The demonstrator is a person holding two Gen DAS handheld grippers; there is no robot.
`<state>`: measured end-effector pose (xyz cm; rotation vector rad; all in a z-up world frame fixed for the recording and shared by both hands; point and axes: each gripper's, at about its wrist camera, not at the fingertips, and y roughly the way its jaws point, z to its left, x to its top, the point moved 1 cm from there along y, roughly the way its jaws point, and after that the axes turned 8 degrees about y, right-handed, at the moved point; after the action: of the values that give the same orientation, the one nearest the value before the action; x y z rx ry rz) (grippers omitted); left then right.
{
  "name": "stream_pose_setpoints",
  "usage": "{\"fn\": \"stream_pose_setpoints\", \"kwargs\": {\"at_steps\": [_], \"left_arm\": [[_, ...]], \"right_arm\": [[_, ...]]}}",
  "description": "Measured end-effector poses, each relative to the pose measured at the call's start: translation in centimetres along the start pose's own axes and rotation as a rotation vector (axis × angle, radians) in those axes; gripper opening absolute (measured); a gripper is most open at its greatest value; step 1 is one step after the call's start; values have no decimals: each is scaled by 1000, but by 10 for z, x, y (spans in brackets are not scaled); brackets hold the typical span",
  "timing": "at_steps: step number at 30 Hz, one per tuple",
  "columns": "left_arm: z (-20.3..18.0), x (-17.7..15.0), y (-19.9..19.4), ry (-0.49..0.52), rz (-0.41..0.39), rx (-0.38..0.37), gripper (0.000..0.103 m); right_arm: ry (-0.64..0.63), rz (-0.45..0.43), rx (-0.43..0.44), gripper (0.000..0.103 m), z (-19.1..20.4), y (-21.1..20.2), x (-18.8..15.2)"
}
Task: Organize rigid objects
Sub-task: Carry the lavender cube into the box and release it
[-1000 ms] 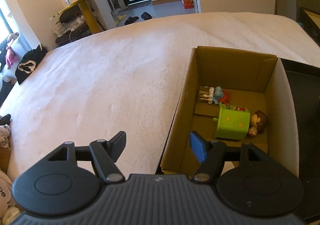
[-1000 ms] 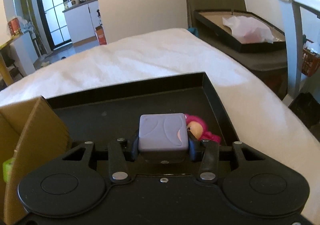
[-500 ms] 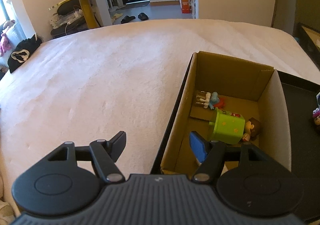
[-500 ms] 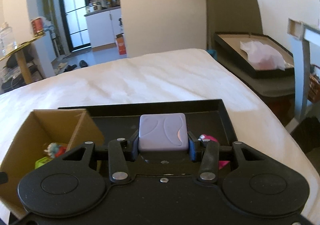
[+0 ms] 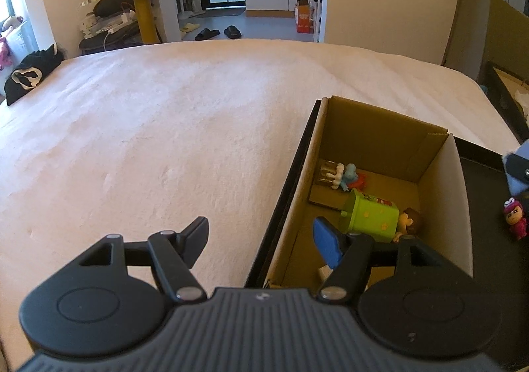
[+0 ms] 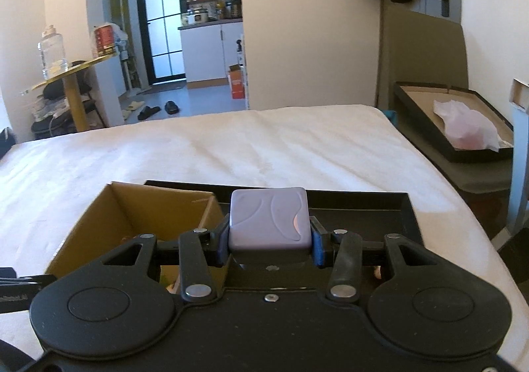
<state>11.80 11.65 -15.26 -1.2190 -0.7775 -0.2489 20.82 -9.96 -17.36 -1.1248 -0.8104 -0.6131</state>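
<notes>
Wide white bedcover [image 5: 172, 127] spread across the bed, filling most of both views. On it, a black tray [image 6: 363, 210], with an open cardboard box [image 5: 383, 140] standing at the tray's left end, touching its rim. Inside the box, lying on the floor: a green block toy [image 5: 370, 215] on its side, a brown-haired figure [image 5: 410, 221] just beside it, and a small blue-and-white figure [image 5: 345, 175] next to a red piece near the far wall. On the bare tray to the right of the box, a small pink figure [image 5: 515, 218], well apart from the box.

Right gripper [image 6: 269, 238] raised above the tray, clamped on a lavender cube [image 6: 269, 221]; cube squarely between the two pads, pinched on its left and right faces, top face showing curved grooves, front half jutting past the fingertips [image 6: 316, 244]. Seen past it, the box to the lower left and the tray's far rim behind.

Left gripper [image 5: 261, 238] parted wide with nothing between the jaws; left finger over the bedcover, blue-padded right finger over the box's near left corner, straddling the box wall without visible contact. Green block toy just beyond the right finger, not between the jaws.
</notes>
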Motion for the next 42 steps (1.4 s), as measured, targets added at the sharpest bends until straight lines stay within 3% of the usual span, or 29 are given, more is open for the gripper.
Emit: {"fn": "stream_pose_setpoints", "kwargs": {"at_steps": [13, 18, 26, 32, 42], "left_arm": [[10, -3, 6, -42, 4, -75, 62], [13, -5, 12, -55, 22, -95, 38], [15, -7, 15, -65, 7, -153, 18], [17, -8, 14, -72, 5, -167, 16], [16, -6, 15, -70, 11, -147, 16]], "right_arm": [[-60, 15, 66, 44, 38, 7, -3], [-93, 24, 98, 44, 58, 9, -5], [-124, 87, 142, 44, 85, 24, -16], [-124, 131, 154, 45, 90, 31, -27], [-130, 98, 161, 46, 84, 13, -24]]}}
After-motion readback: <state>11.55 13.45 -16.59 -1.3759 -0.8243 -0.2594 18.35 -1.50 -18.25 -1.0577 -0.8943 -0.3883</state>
